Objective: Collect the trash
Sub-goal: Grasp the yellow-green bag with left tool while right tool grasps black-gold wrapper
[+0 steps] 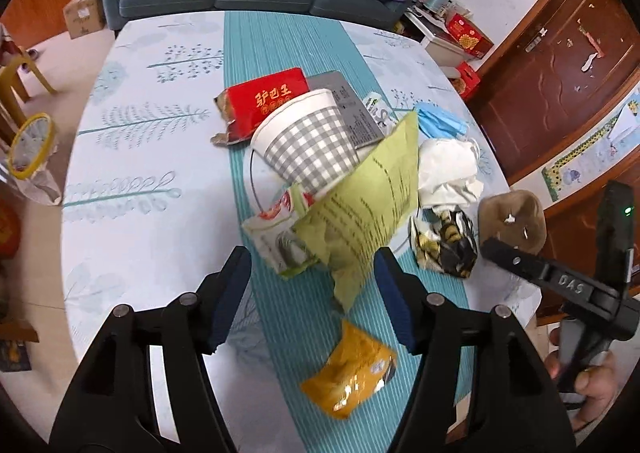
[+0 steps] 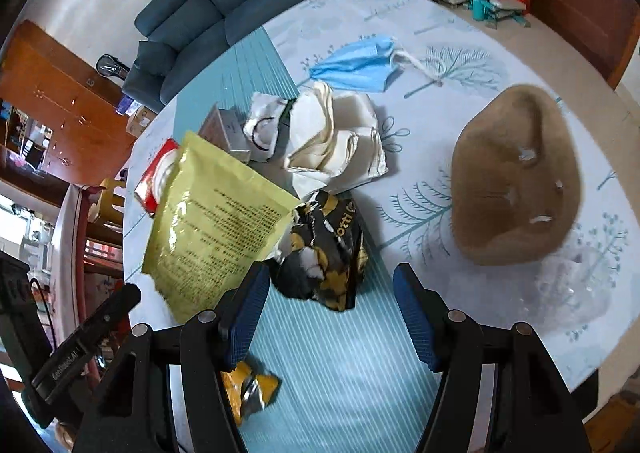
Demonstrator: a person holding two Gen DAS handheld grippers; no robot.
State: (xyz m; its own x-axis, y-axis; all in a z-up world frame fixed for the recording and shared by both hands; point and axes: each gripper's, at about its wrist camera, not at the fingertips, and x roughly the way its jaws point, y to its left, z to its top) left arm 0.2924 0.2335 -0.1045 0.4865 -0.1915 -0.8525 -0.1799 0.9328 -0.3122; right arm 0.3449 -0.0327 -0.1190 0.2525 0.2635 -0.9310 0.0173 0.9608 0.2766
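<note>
Your left gripper (image 1: 310, 293) hangs over the desk (image 1: 140, 157) with its jaws wide and nothing between the pads; the green-yellow pouch (image 1: 360, 213) lies just ahead, leaning on the checked paper cup (image 1: 308, 149), its long axis running up and away to the right, its lower corner dipping toward your right-hand pad. Your right gripper (image 2: 332, 317) is also spread wide and empty, with the black-and-gold wrapper (image 2: 324, 253) just ahead of its fingertips, slightly toward the left pad, lying on the teal runner (image 2: 344, 373). The orange packet (image 1: 352, 373) sits below the left gripper. I judge each hand nearest its own piece: left for the pouch, right for the wrapper
</note>
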